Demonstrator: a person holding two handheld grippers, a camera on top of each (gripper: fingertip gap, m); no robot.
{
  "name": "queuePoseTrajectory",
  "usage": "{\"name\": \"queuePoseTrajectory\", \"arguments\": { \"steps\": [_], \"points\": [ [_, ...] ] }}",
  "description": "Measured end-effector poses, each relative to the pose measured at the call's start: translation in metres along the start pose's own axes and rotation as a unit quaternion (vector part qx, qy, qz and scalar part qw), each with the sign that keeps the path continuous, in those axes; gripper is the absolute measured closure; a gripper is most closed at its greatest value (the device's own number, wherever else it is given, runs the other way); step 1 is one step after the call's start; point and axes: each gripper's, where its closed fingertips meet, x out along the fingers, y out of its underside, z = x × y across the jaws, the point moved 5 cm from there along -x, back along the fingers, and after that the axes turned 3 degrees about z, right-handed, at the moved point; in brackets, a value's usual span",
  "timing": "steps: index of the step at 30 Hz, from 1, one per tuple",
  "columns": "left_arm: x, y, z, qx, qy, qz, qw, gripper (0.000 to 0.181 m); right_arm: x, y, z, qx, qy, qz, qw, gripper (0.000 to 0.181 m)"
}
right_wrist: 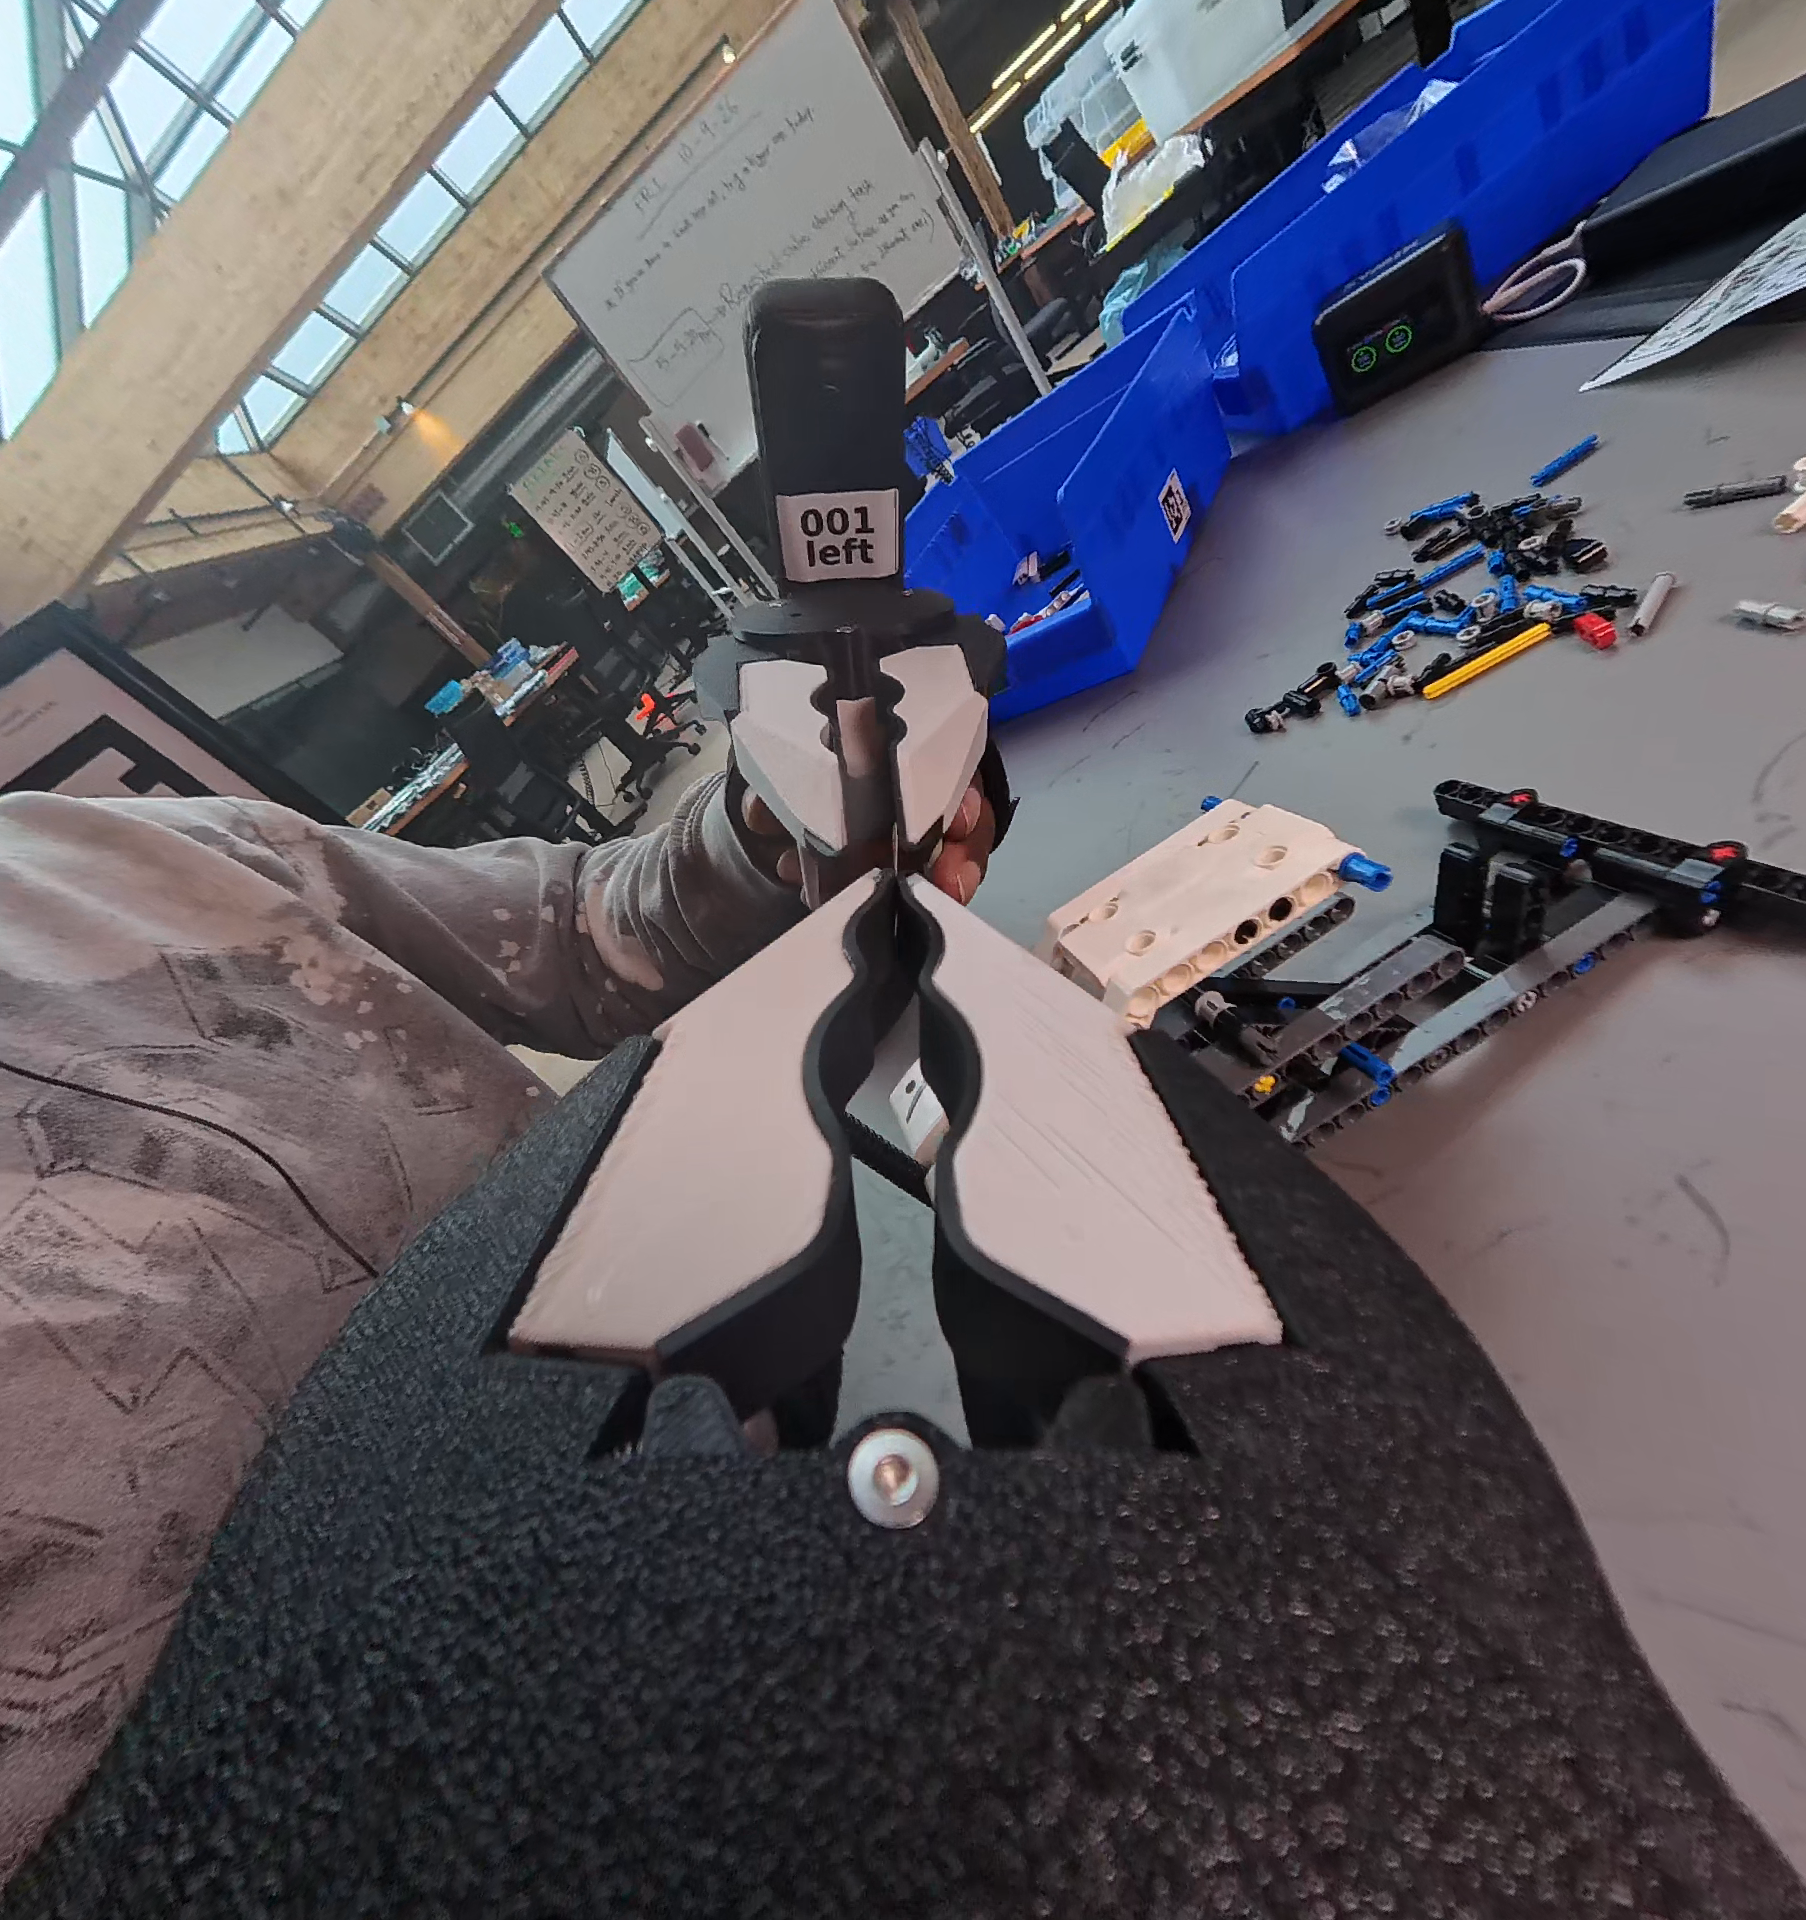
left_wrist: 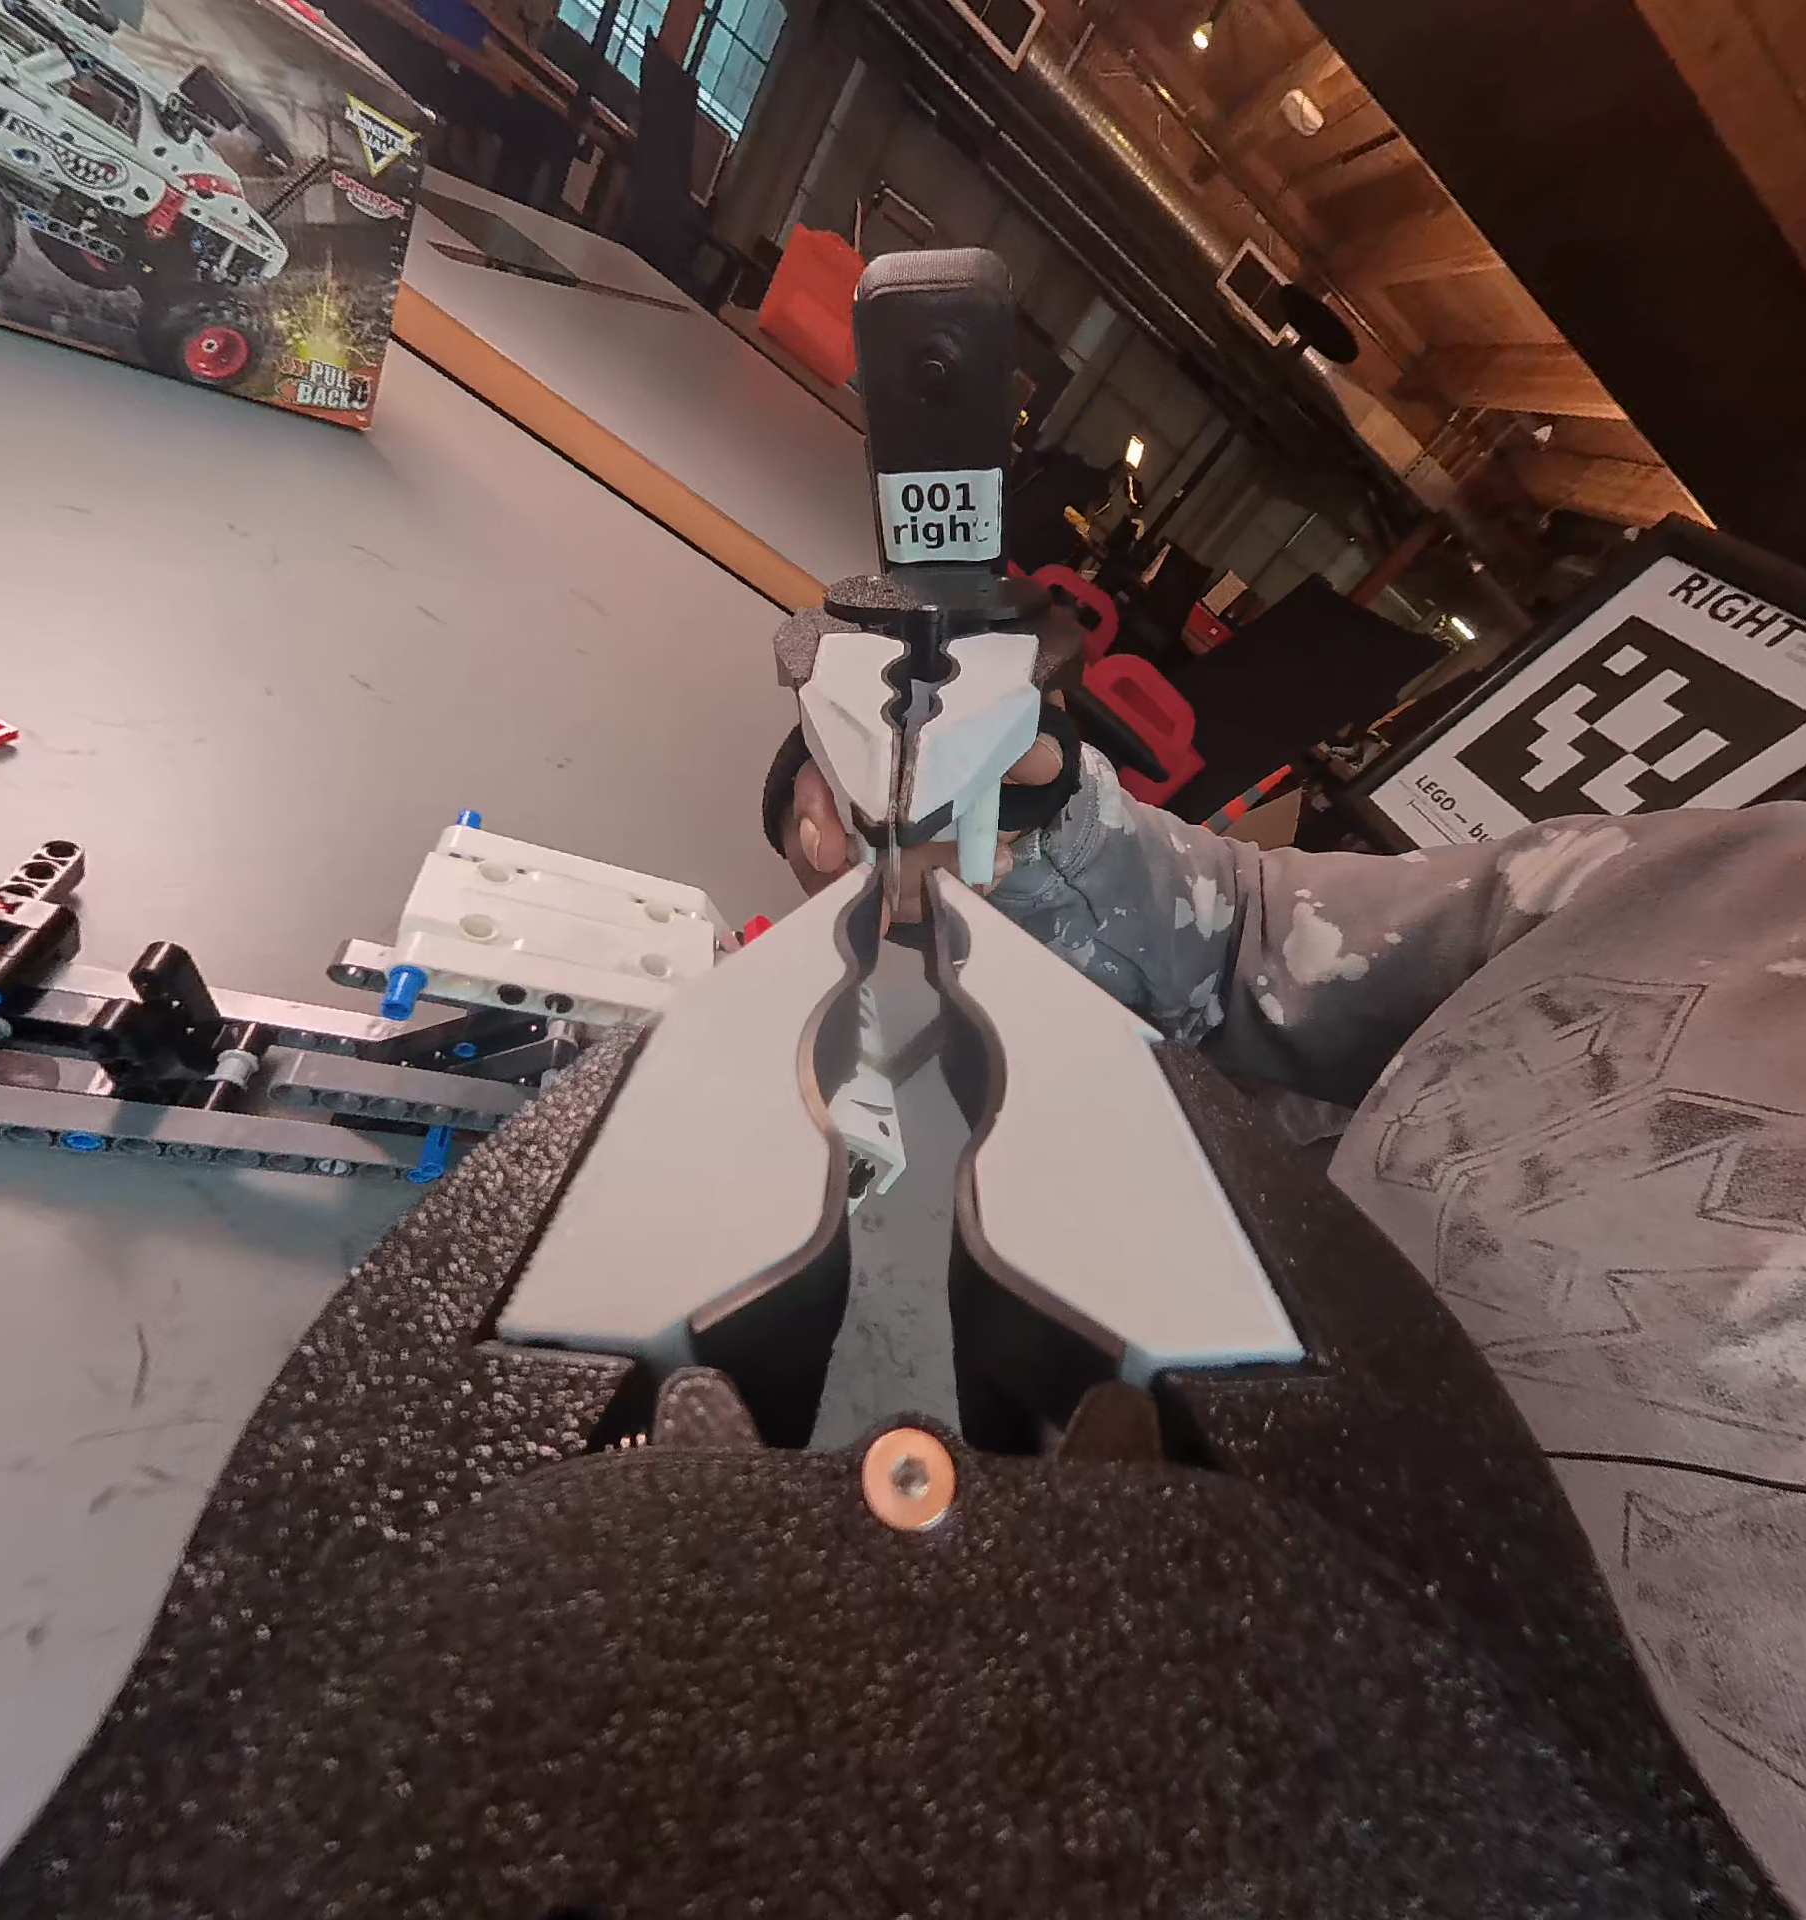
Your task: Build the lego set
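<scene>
Left wrist view shows the left gripper (left_wrist: 894, 894) with its white, black-lined tongs drawn close at the tips. It is aimed nose to nose at the right gripper (left_wrist: 914, 748), whose tongs are pressed together along a wavy seam. Holding the two tips against each other above the grey tabletop (left_wrist: 255, 623) looks like a hand-over or the mating of some small part, but that is a judgement, since nothing plainly sits between the tips.

The task's thing, a partly built frame of dark grey and black holed beams with blue pins (left_wrist: 255, 1060), lies flat on the table beside the grippers. A white blocky housing (left_wrist: 556, 935) rests on its near end. Neither gripper touches it, so it seems parked while a piece is readied.

From the right wrist view a narrow slot shows between the left gripper's tongs. Whether something thin is nipped there I cannot tell.

A small white piece with a black toothed bit (right_wrist: 914, 1112) shows through the gap behind the right gripper's tongs — lying below or held, unclear. The far end of the frame is cut off at the picture edge. The scatter of loose blue, black and yellow parts (right_wrist: 1470, 603) is too small to sort.
</scene>
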Motion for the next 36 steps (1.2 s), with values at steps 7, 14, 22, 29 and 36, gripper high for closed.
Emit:
{"name": "queuePoseTrajectory", "arguments": {
  "steps": [7,14,22,29,36],
  "points": [
    [0.0016,0.0005,-0.0030,0.002,0.008,-0.002,1.000,0.181,0.0004,-0.0009,0.0014,-0.004,0.000,-0.006,1.000,0.181],
    [0.0012,0.0001,-0.0035,-0.009,0.012,-0.004,1.000,0.181,0.0006,-0.0006,0.0024,-0.009,0.001,-0.006,1.000,0.181],
    [0.0013,0.0007,-0.0050,-0.024,0.029,-0.004,0.999,0.181,0.0001,0.0000,0.0057,-0.028,0.001,0.002,1.000,0.181],
    [0.0016,0.0014,-0.0061,-0.020,0.030,0.000,0.999,0.181,-0.0004,0.0011,0.0079,-0.039,-0.003,0.009,0.999,0.177],
    [0.0003,0.0000,-0.0083,-0.018,0.037,-0.002,0.999,0.181,-0.0008,0.0018,0.0066,-0.051,0.004,0.015,0.999,0.153]
  ]
}}
